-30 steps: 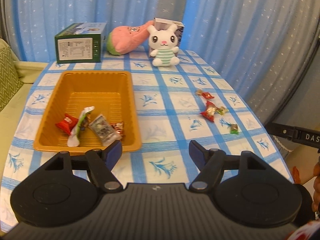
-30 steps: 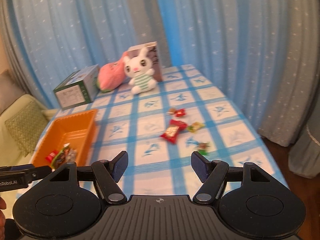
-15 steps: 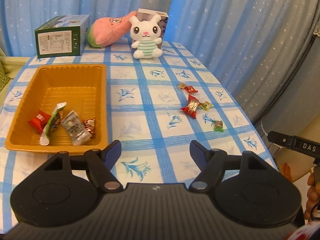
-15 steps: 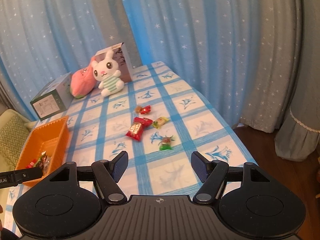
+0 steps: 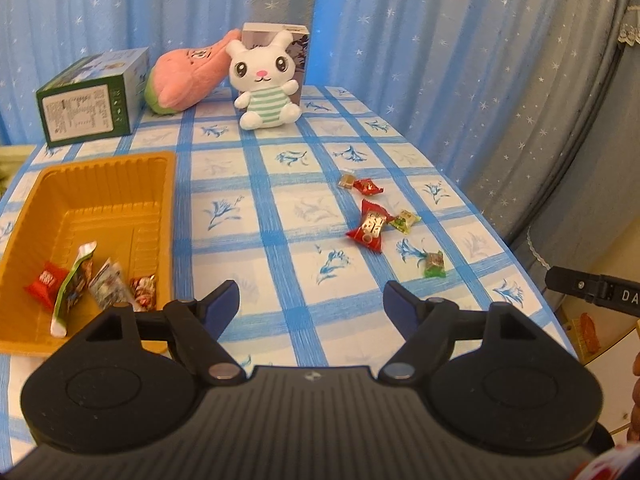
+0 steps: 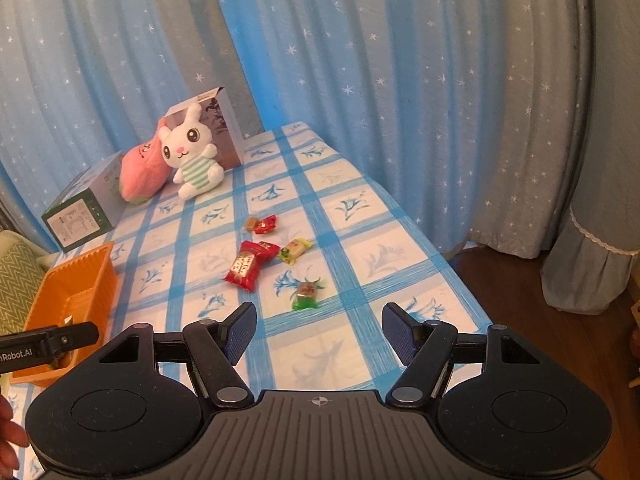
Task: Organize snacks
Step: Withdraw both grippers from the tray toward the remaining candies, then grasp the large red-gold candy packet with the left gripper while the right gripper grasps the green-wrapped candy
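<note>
Left wrist view: left gripper (image 5: 311,300) jaws apart, empty, above table's near edge
Right wrist view: right gripper (image 6: 319,328) jaws apart, empty, nearest the green candy (image 6: 305,295)
Snacks loose: red packet (image 6: 249,265), small red candy (image 6: 266,224) touching a tan one, yellow-green candy (image 6: 295,249), all toward table's right edge
Snacks sorted: four wrappers in near end of orange tray (image 5: 120,176), at table's left edge
Risk: crinkly glossy wrappers likely slip from pads; flat packet hard to pinch off cloth; candies lie close together, so a wide grab may nudge a neighbour toward right edge
Materials: tray ribbed thin plastic; tablecloth (image 5: 280,200) blue-checked, smooth
Clutter: plush bunny (image 5: 266,84), green box (image 5: 90,102) at far edge
</note>
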{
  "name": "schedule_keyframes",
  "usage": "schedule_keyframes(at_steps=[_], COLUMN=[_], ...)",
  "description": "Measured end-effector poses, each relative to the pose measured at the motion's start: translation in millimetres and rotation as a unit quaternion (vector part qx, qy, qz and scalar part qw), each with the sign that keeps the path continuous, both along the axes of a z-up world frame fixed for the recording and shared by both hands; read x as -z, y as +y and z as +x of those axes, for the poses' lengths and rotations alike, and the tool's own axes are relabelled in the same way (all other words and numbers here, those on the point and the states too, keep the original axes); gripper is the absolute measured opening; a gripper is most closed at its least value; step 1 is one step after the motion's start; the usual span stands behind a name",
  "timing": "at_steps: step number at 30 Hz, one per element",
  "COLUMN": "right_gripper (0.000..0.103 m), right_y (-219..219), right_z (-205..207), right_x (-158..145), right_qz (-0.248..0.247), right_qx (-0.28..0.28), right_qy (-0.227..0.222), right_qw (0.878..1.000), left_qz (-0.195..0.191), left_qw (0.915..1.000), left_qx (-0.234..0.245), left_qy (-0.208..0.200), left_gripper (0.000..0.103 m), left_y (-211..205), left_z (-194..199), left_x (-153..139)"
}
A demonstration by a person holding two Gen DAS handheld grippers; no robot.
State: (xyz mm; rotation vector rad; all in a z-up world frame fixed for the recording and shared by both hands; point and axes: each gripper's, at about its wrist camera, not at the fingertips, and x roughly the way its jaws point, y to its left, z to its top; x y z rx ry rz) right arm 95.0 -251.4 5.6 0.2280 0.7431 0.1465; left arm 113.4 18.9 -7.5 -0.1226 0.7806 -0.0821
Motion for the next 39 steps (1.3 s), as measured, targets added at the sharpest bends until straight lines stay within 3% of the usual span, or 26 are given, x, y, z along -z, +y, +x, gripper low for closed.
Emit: schedule_keyframes(at_steps=[11, 19, 23, 39], right_gripper=[0.069, 0.069, 0.069, 0.037], right_y=[6.1, 16.4, 22.7, 55.0], right_z=[29.3, 55.2, 68.8, 120.7], right_x=[18.6, 39.5, 57.9, 118.7], right_qz=[-0.006, -0.007, -0.014, -0.060], right_qx=[-0.015, -0.037, -0.049, -0.080], right_qy=[0.006, 0.006, 0.005, 0.007], right_qw=[1.000, 0.999, 0.999, 0.995], left_qz=[0.041, 0.020, 0.029, 0.027], left_qw=[0.9982, 0.9983, 0.9977, 0.9972], left_qx=[0.040, 0.051, 0.057, 0.055], left_qy=[-0.017, 0.019, 0.023, 0.041], left_gripper=[0.081, 0.081, 0.081, 0.081], left_y=[-18.2, -19.5, -22.0, -23.7], left_z=[30.2, 59.8, 74.2, 118.7], left_x=[12.0, 28.6, 36.4, 70.0])
